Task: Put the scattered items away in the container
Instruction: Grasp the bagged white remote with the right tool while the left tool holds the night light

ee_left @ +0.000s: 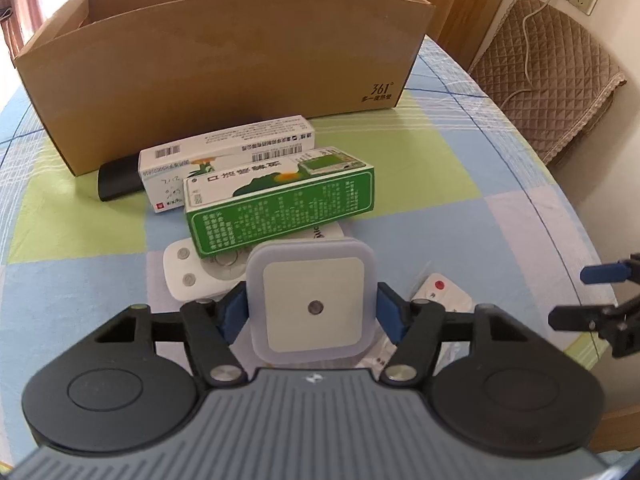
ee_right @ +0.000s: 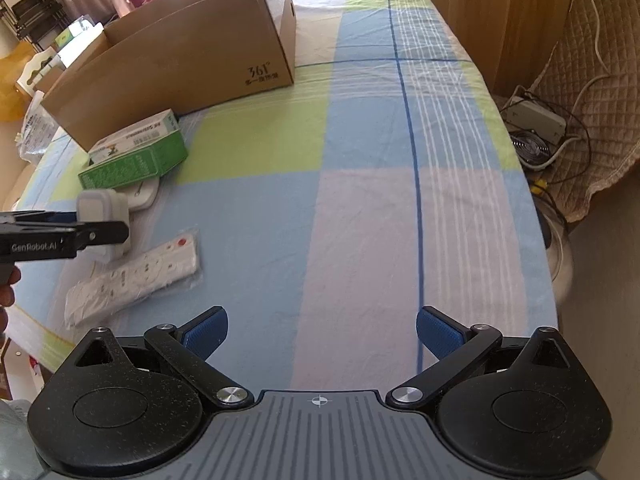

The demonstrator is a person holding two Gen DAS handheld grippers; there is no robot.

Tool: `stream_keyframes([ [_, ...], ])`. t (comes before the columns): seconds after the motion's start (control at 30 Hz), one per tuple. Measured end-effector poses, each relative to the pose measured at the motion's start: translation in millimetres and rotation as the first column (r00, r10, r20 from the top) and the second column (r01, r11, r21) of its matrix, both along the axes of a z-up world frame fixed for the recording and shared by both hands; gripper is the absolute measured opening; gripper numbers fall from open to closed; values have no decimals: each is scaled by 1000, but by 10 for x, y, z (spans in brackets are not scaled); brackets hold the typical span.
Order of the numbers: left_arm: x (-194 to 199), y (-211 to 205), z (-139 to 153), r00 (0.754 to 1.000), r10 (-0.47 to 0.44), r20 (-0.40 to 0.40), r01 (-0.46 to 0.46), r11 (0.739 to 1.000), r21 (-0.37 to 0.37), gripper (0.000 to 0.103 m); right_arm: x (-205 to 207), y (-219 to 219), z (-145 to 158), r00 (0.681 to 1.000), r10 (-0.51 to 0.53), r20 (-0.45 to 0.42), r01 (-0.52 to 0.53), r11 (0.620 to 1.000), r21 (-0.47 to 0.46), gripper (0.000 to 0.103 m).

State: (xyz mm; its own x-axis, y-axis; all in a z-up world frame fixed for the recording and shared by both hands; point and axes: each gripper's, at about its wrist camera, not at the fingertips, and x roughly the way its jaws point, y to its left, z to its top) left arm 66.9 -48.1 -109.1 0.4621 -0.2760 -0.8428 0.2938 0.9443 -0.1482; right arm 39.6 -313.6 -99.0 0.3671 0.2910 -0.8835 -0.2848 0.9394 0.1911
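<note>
In the left wrist view my left gripper (ee_left: 312, 309) is shut on a white square plug-in device (ee_left: 314, 300), held above the table. Just beyond it lie a green carton (ee_left: 280, 204), a white carton (ee_left: 224, 152), a black bar (ee_left: 116, 182) and a round-ended white remote (ee_left: 196, 276). A white remote with a red button (ee_left: 442, 290) lies in a plastic sleeve to the right. The open cardboard box (ee_left: 224, 60) stands behind them. My right gripper (ee_right: 320, 334) hangs open over bare tablecloth, holding nothing. The right wrist view also shows the sleeved remote (ee_right: 140, 272).
A checked cloth (ee_right: 360, 200) covers the table, whose edge curves along the right. Past that edge stands a quilted brown chair cover (ee_left: 548, 76) with a cable, and a power strip (ee_right: 536, 118) sits lower down. Bags and clutter lie beyond the table's left side.
</note>
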Motion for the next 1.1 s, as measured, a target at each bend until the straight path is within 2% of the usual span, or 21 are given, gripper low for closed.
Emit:
stream_keyframes([
  [0.1, -37, 105, 21, 1000, -24, 9, 24, 1000, 4, 61, -85, 28, 21, 1000, -27, -16, 27, 999, 31, 103],
  [0.17, -54, 196, 48, 999, -50, 12, 50, 999, 13, 61, -139, 56, 50, 998, -48, -32, 51, 995, 82, 103],
  [0.3, -55, 414, 117, 994, -102, 26, 101, 993, 53, 61, -174, 255, 46, 992, -92, -88, 105, 983, 152, 103],
  [0.47, -1, 812, 191, 993, -112, 22, 111, 993, 48, 62, -132, 813, 42, 992, -58, -112, 73, 988, 139, 103],
  [0.6, 91, 1072, 209, 992, -127, 19, 126, 991, 41, 61, -93, 1175, 9, 987, -99, -123, 114, 986, 124, 103],
  [0.77, 239, 1293, 193, 987, -162, 14, 161, 986, 39, 61, -65, 1493, -119, 973, -178, -144, 187, 981, 47, 103],
  [0.83, 292, 1360, 177, 984, -178, 12, 177, 983, 36, 61, -68, 1609, -175, 974, -188, -125, 190, 982, 3, 103],
  [0.97, 383, 1441, 141, 977, -215, 3, 214, 976, 22, 61, -103, 1760, -224, 989, -142, -40, 138, 986, -94, 103],
  [1.0, 396, 1456, 139, 974, -225, 2, 225, 974, 17, 61, -114, 1766, -239, 994, -111, -18, 108, 987, -119, 102],
  [1.03, 406, 1469, 136, 972, -236, 1, 236, 972, 11, 61, -119, 1766, -256, 997, -75, 1, 74, 986, -149, 96],
  [1.1, 416, 1490, 129, 967, -257, -1, 257, 967, 0, 61, -111, 1692, -292, 1000, -13, 29, 18, 980, -199, 94],
])
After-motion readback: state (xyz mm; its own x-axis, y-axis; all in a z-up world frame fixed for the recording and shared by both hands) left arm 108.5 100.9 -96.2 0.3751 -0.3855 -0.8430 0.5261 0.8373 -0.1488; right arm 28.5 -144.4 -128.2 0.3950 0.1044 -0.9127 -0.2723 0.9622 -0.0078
